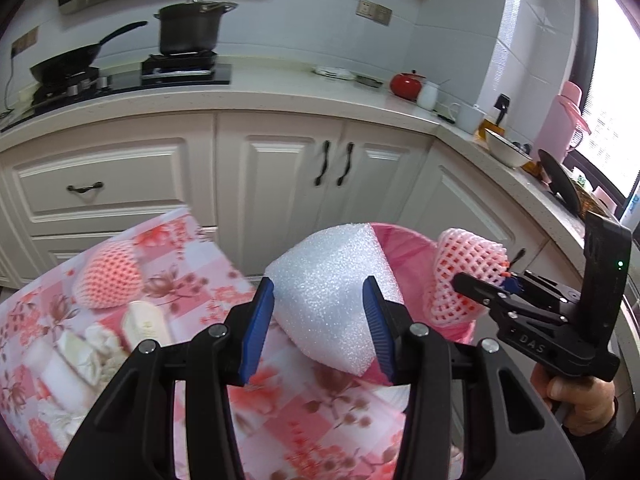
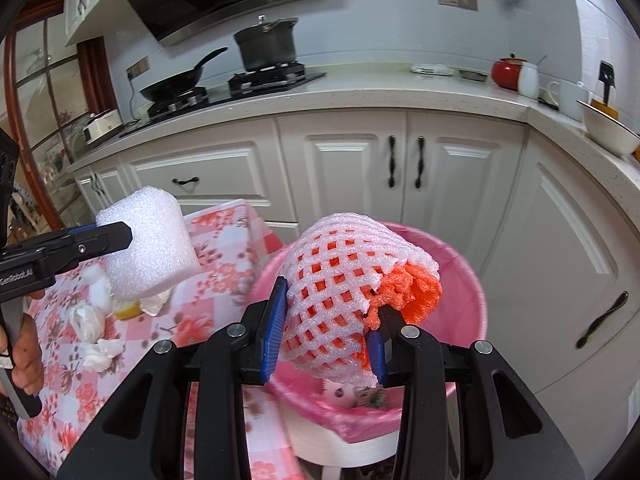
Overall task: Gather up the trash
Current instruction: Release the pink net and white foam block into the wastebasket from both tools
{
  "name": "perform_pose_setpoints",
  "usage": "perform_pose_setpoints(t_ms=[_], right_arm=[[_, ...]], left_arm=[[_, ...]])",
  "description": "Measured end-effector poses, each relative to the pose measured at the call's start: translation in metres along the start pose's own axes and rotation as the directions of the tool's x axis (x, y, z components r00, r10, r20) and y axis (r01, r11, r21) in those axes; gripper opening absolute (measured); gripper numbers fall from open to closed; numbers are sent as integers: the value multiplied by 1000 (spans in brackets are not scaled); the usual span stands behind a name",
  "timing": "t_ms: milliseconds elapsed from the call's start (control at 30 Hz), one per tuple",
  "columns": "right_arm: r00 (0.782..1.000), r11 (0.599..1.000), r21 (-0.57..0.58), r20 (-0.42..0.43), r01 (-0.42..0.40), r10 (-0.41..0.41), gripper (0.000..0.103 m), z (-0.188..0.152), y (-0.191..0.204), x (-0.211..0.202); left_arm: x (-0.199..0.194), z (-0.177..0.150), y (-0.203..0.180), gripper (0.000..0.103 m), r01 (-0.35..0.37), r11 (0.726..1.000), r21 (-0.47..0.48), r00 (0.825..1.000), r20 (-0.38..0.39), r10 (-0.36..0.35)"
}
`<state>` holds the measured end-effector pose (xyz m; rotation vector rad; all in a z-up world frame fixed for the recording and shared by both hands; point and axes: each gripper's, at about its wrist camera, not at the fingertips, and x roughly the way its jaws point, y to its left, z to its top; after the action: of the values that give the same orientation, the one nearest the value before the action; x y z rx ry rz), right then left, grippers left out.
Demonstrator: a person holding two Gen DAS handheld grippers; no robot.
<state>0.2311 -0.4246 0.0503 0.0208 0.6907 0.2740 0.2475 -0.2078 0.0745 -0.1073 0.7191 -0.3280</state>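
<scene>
White foam block (image 1: 328, 296) is clamped in the left claw (image 1: 320, 320), held over the desk (image 1: 280, 408) edge beside the pink-lined bin (image 2: 464, 280). Pink fruit net (image 2: 344, 280) is clamped in the right claw (image 2: 328, 332) above that bin. At 9 o'clock, 1 more net (image 1: 108, 280) and crumpled tissues (image 2: 88, 320) are seen on the desk.

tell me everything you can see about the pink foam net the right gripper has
The pink foam net is a soft foam mesh sleeve with diamond-shaped holes, pale pink outside, with an orange foam layer showing through and bulging out at its right end. It is squeezed between the blue-padded fingers of the right gripper, held in the air above the pink-lined trash bin, touching nothing else.
</scene>
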Motion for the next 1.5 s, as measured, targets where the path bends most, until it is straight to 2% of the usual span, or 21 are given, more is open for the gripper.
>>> perform_pose_setpoints(t_ms=[300,733,800,867,900,933,967,1233,1500], right_arm=[[999,999,37,-5,39,-39,36,0,-35,7],[998,995,86,-3,60,-60,47,-3,-70,14],[998,994,87,-5,68,-68,53,-3,-72,15],[998,994,85,-9,70,-69,57,-3,-73,17],[998,994,86,-10,70,-69,62,-4,-73,18],[997,994,87,-10,72,-71,64,-4,-74,18],[997,993,88,-12,73,-72,64,-4,-74,18],[997,992,104,-7,73,-73,66,-6,-79,13],[998,995,84,2,62,-62,71,-10,-63,6]], left_arm=[[38,3,-34,44,55,998,13,998,-39,-54],[73,6,-55,46,90,995,-31,993,-68,-92],[77,6,-56,48,89,995,-37,993,-73,-92],[81,5,-54,62,88,995,-49,992,-82,-91],[83,5,-53,65,91,994,-56,992,-85,-96],[84,5,-53,71,96,993,-63,991,-87,-102],[85,5,-52,73,100,993,-70,990,-89,-106],[76,-2,-36,74,80,991,-105,993,-76,-88],[51,-13,-13,76,33,993,-114,998,-43,-39]])
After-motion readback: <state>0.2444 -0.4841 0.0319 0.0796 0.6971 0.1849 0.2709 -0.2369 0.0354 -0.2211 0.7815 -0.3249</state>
